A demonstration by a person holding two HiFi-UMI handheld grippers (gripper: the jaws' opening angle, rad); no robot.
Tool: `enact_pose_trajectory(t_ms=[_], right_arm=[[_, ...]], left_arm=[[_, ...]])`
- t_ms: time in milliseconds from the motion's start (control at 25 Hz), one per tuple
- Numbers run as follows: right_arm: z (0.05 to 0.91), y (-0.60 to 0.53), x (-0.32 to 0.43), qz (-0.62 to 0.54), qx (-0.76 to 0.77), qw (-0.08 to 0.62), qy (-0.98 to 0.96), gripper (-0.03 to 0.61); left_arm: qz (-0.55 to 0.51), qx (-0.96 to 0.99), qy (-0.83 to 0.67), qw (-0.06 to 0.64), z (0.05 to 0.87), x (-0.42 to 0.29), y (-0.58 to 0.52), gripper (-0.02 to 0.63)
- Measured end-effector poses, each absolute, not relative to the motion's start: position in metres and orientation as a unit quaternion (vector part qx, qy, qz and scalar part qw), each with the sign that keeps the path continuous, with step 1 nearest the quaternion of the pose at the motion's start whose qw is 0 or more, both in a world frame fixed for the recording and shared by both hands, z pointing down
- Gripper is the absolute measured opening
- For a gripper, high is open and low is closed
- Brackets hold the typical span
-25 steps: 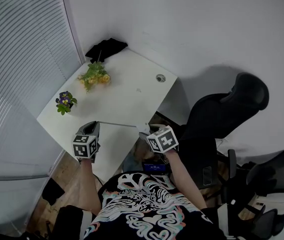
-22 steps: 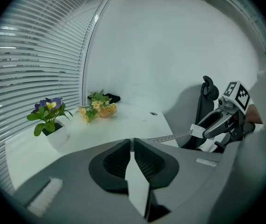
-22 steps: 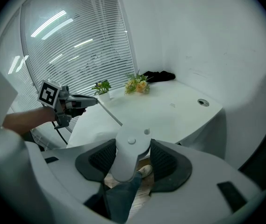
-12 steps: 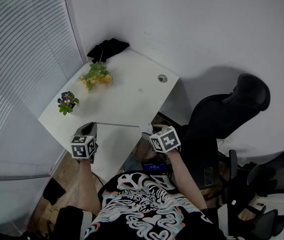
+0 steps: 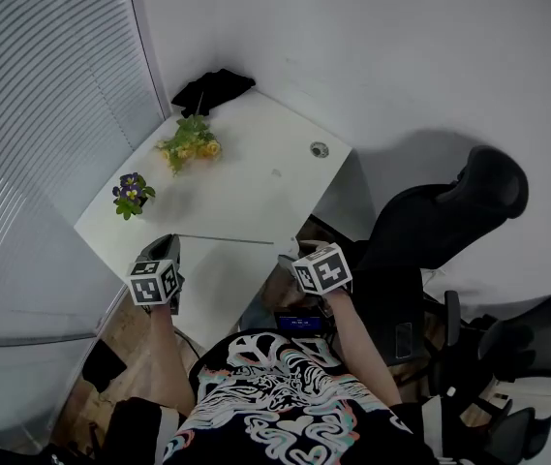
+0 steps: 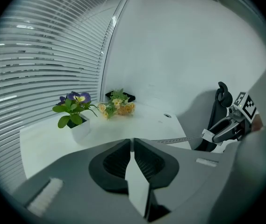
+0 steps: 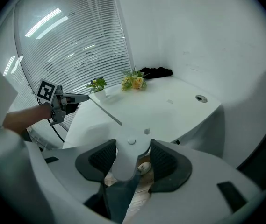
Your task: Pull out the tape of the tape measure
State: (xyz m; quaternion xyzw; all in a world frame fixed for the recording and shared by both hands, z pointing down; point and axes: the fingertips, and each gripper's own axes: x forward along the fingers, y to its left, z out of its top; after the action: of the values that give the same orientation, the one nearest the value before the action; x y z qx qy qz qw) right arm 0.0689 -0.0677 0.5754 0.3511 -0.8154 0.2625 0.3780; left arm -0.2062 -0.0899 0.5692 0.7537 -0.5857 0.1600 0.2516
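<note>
Nearest the person, just off the near right corner of the flat white desk [image 5: 256, 192], the right gripper [image 7: 132, 146] is clamping the round white plastic tape measure case [image 7: 128, 157]. Its jaws are standing wide because the case fills the gap, with a ribbed pad pressing on each side. Off the desk's near left corner, the left gripper [image 6: 132, 143] is pinching the free end of the thin pale metal tape [image 5: 227, 240]. Its jaws are standing narrow, almost together, with only the flat strip between them. The tape is running straight between the two grippers, just above the desk's near edge, and it looks taut.

Further in, on the desk's left side, a small white pot of purple flowers [image 5: 128, 197] is standing upright. Beyond it a loose bunch of yellow flowers with green leaves [image 5: 190, 145] is lying on the surface. A crumpled black cloth [image 5: 212, 90] is sitting at the desk's far corner, against the wall. To the desk's right, a black office chair [image 5: 449, 211] is standing well apart from the tape.

The pull itself appears to be in hand, with a fair length already out. The next move seems to call for the left gripper drawing further away along the tape's own line while the right gripper holds the case steady. The pinch must stay firm, since a spring-loaded tape would probably snap back if it slips.
</note>
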Motion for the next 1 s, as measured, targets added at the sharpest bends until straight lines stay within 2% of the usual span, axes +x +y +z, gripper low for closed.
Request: enact_pose_trajectory(t_ms=[1000], right_arm=[[0.594, -0.087, 0.066, 0.280, 0.343, 0.392, -0.806, 0.232]], left_arm=[[0.169, 0.715, -0.615, 0.285, 0.591, -0.241, -0.095, 0.032]])
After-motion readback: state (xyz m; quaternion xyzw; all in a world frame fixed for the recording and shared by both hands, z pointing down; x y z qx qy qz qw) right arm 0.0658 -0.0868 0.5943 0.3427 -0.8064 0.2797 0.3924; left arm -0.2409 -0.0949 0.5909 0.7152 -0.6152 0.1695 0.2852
